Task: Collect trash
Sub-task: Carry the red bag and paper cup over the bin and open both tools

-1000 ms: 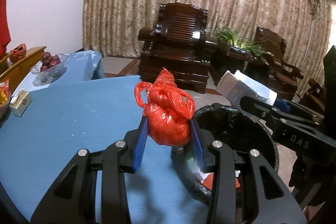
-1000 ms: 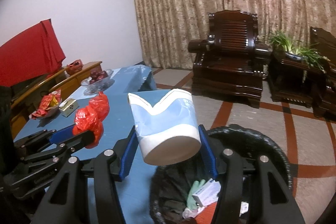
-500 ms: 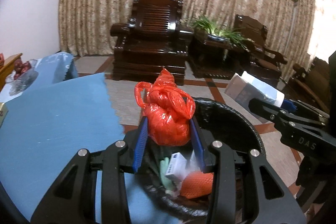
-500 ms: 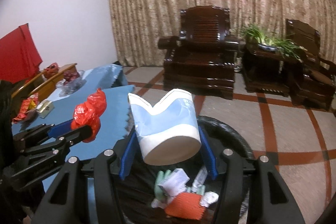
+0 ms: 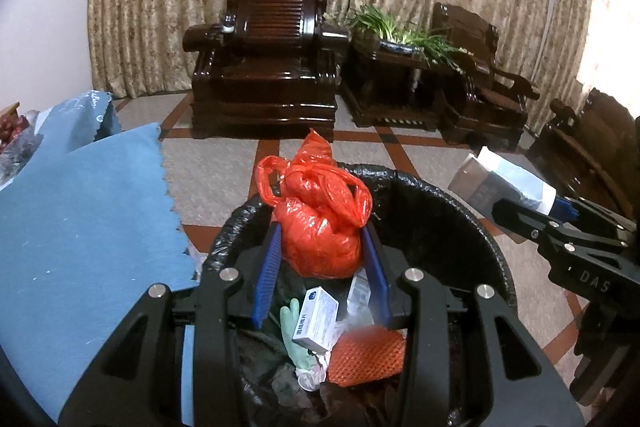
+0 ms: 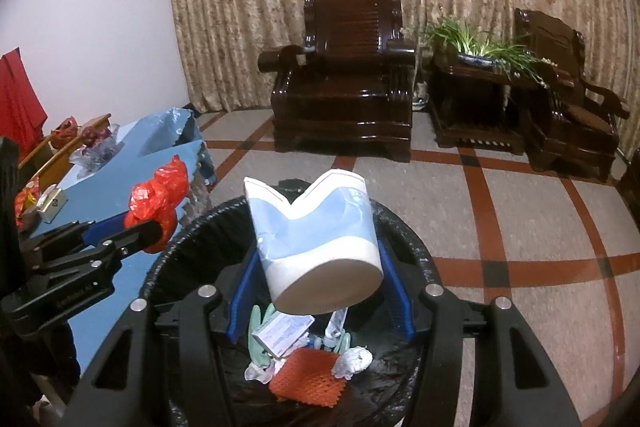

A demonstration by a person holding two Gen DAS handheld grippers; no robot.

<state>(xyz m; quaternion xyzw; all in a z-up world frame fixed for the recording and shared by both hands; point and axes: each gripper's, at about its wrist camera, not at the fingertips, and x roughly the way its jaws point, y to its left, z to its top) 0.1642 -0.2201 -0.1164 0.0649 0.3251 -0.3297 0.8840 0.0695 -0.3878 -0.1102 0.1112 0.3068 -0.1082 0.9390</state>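
My left gripper (image 5: 320, 247) is shut on a knotted red plastic bag (image 5: 318, 217) and holds it over the near rim of a black-lined trash bin (image 5: 432, 203). In the right wrist view that same red bag (image 6: 158, 199) and the left gripper (image 6: 154, 227) show at the bin's left edge. My right gripper (image 6: 320, 267) is shut on a crushed white and blue paper cup (image 6: 316, 239), held above the open bin (image 6: 404, 227). The cup (image 5: 500, 183) and the right gripper (image 5: 532, 215) appear at the right of the left wrist view. Inside the bin lie a small box (image 5: 316, 319), a green glove (image 5: 292, 331) and an orange mesh sleeve (image 6: 308, 375).
A table with a blue cloth (image 5: 80, 219) stands left of the bin, bearing a fruit bowl (image 6: 94, 139) and a small box (image 6: 52, 203). Dark wooden armchairs (image 6: 344, 75), a side table with a plant (image 6: 480, 47) and curtains stand behind across a tiled floor (image 6: 520, 211).
Both grippers moved off the table, rightward and down, and now hang over the bin mouth. The red bag and the cup stay gripped. The bin's contents have come into view.
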